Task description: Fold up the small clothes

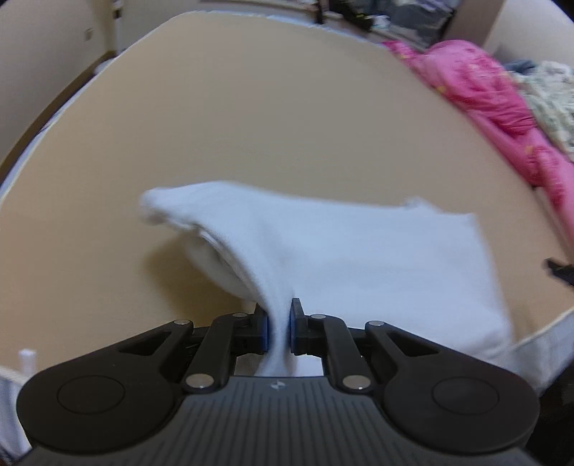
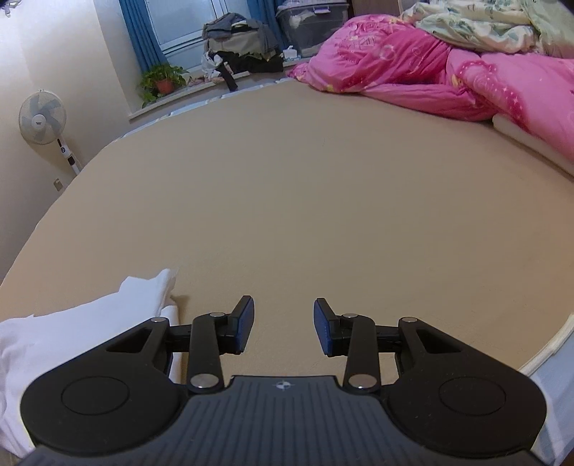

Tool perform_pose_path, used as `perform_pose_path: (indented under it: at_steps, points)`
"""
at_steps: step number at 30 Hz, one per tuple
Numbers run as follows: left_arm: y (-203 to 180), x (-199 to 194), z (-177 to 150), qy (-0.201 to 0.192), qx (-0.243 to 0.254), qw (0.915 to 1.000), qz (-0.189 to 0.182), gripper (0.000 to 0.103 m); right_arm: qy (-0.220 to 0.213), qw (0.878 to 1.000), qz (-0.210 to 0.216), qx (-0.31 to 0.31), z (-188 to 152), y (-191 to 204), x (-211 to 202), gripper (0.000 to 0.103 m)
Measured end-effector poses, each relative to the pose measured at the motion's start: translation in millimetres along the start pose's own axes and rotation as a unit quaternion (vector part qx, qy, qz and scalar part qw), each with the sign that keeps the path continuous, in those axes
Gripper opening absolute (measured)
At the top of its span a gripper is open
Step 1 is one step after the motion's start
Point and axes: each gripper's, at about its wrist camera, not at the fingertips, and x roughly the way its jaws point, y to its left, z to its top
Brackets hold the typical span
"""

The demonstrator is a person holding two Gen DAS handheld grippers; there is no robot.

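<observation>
Pinching a bunched fold of the white garment [image 1: 344, 258] between its blue pads [image 1: 264, 331], the left gripper [image 1: 279, 329] sits at the near edge of the tan bed surface [image 1: 251, 118], jaws drawn together on the cloth. From that pinch the garment rises and spreads away, one blurred corner lifted to the far left above its own shadow, the broader part draped to the right toward the near edge of the bed. The right gripper [image 2: 284, 328] hangs over bare sheet with its fingers [image 2: 244, 322] spread apart and nothing between them; the same white garment lies just to its left, a rumpled heap running off the near left corner of that view. Farther back on the right, a pink quilt [image 2: 412, 61] is piled along the bed's far side, with a pale patterned blanket [image 2: 477, 25] beyond it. At far left stand a white pedestal fan [image 2: 41, 116] against the wall, a potted plant [image 2: 163, 79] on the window ledge, and blue curtains [image 2: 138, 32].
</observation>
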Motion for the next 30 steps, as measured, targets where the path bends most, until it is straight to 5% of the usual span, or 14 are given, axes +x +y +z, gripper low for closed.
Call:
perform_pose_path:
  at_steps: [6,10,14,18,23,26,30]
  points:
    - [-163.9,-16.7,47.2,-0.013,0.035,0.9946,-0.096,0.013,-0.014,1.0,0.009,0.025,7.2,-21.1,-5.9,0.038]
    - [-247.3,-13.9,60.3,0.012,0.091,0.973,-0.212,0.027,-0.021,0.999,0.017,0.041,10.1,-25.7,-7.1,0.038]
    - [-231.8,-33.8,59.8,-0.067,0.119,0.9701,-0.201,0.039,-0.026,0.998,0.03,0.045,12.3,-25.0,-7.4,0.038]
    - [-178.8,-14.3,35.3,-0.065,0.127,0.9753,-0.169,0.039,-0.021,0.996,0.077,0.043,9.2,-12.1,-6.7,0.039]
    - [-124.4,28.0,-22.5,-0.043,0.15,0.9759,-0.152,0.039,0.084,0.98,0.176,0.029,-2.7,12.5,16.1,0.039]
    - [-107.7,52.2,-42.5,-0.043,0.138,0.973,-0.18,0.039,0.142,0.976,0.163,-0.011,-18.9,30.3,31.2,0.04]
    - [-114.5,69.1,-47.7,-0.02,0.132,0.976,-0.172,0.047,0.2,0.967,0.154,-0.024,-38.5,38.4,44.7,0.041]
